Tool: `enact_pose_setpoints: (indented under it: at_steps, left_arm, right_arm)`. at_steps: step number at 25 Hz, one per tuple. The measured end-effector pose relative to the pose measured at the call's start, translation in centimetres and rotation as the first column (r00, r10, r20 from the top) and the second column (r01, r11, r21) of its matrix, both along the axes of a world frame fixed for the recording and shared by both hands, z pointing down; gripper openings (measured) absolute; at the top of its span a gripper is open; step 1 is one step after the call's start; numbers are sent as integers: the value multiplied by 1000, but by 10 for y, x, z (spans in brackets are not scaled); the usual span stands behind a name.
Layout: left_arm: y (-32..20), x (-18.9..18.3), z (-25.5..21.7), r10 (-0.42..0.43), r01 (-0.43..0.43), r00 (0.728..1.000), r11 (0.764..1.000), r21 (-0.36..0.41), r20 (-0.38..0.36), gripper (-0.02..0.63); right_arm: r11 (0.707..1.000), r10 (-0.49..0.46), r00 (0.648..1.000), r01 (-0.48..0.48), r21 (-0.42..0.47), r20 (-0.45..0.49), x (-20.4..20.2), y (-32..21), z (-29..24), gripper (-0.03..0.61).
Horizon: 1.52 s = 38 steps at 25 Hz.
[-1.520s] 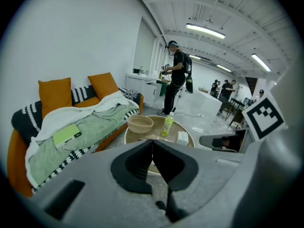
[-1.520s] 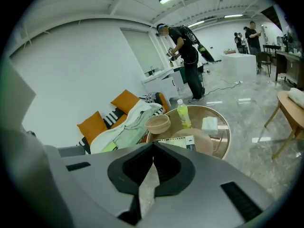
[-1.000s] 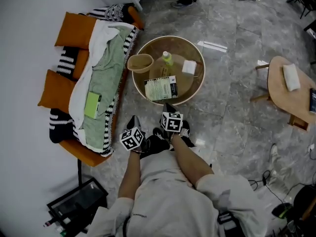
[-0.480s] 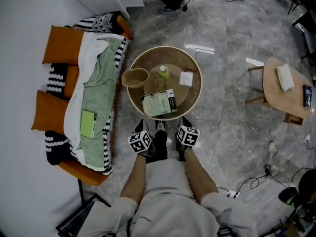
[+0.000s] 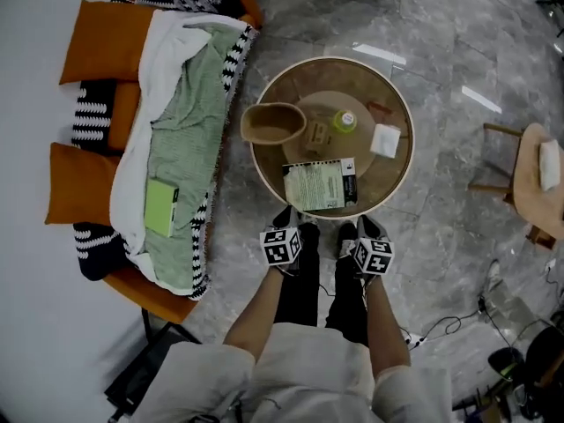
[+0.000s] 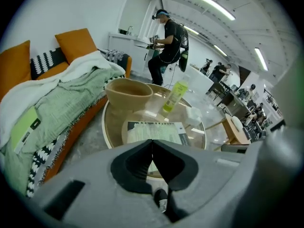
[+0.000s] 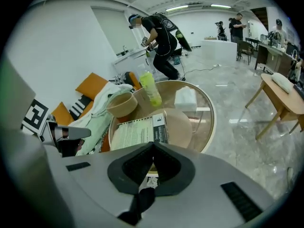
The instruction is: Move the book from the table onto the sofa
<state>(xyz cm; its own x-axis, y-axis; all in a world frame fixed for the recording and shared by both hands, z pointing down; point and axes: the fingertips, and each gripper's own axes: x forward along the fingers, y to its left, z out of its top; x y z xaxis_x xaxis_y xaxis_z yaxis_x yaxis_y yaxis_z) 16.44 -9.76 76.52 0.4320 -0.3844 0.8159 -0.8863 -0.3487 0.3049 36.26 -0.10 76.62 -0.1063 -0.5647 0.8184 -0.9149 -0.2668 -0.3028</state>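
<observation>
The book point(image 5: 320, 184) lies flat on the near side of the round glass table point(image 5: 255, 152), its pale printed cover up and a dark strip along its right edge. The sofa point(image 5: 97, 33) stands left of the table, orange with a green and white blanket point(image 5: 176, 130) over it. My left gripper point(image 5: 285, 226) and right gripper point(image 5: 363, 231) hang side by side just short of the table's near rim, both shut and empty. In each gripper view the book point(image 6: 154, 131) point(image 7: 137, 131) lies straight ahead beyond the closed jaws of the left gripper point(image 6: 152, 145) or right gripper point(image 7: 153, 148).
On the table stand a tan bowl point(image 5: 273, 122), a green bottle point(image 5: 345, 121) and a white packet point(image 5: 385, 139). A thin green booklet point(image 5: 162, 207) lies on the blanket. A wooden side table point(image 5: 539, 179) stands at the right; cables point(image 5: 441, 324) trail on the floor. A person point(image 7: 159, 37) stands beyond the table.
Both grippers have dropped lower and now sit level with each other below the table's near rim. The head view has swung so the table and book lie closer to the middle.
</observation>
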Motion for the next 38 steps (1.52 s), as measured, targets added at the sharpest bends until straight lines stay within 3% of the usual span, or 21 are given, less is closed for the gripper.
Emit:
enact_pose_setpoints:
  at_steps: [5,9,12,15,19,22,26,29,38]
  left_arm:
    - [-15,-7,54,23,-23,1000,999,-42,-1,11]
    - [-23,-19,82,17,-16,1000,998,-64,12,11]
    - [-34,-23,95,2,-2,1000,997,-76,4,12]
    - [-40,-19,103,15,-18,999,995,-102,-34,114]
    - [-42,-7,116,37,-46,997,990,-135,-67,214]
    - [-43,-2,127,37,-51,996,985,-165,-85,252]
    - [-43,7,134,39,-65,991,977,-202,-129,255]
    - [-44,7,136,27,-51,992,978,-201,-120,255]
    - [-45,8,140,32,-53,992,982,-180,-121,261]
  right_arm:
    - [1000,16,999,-16,-2,28,-5,-24,42,6]
    - [999,-25,998,22,-44,-65,1,-35,68,8]
    - [997,-61,996,58,-52,-63,3,-47,84,17]
    - [998,-56,998,55,-32,-31,3,-59,96,166]
    - [999,-51,999,51,9,-18,9,-72,105,201]
    - [999,-35,999,35,8,16,11,-74,115,202]
    - [999,-46,998,46,2,38,7,-80,124,201]
    - [997,-76,997,76,-6,26,4,-86,128,201]
    - [1000,-1,992,0,8,129,4,-88,131,201]
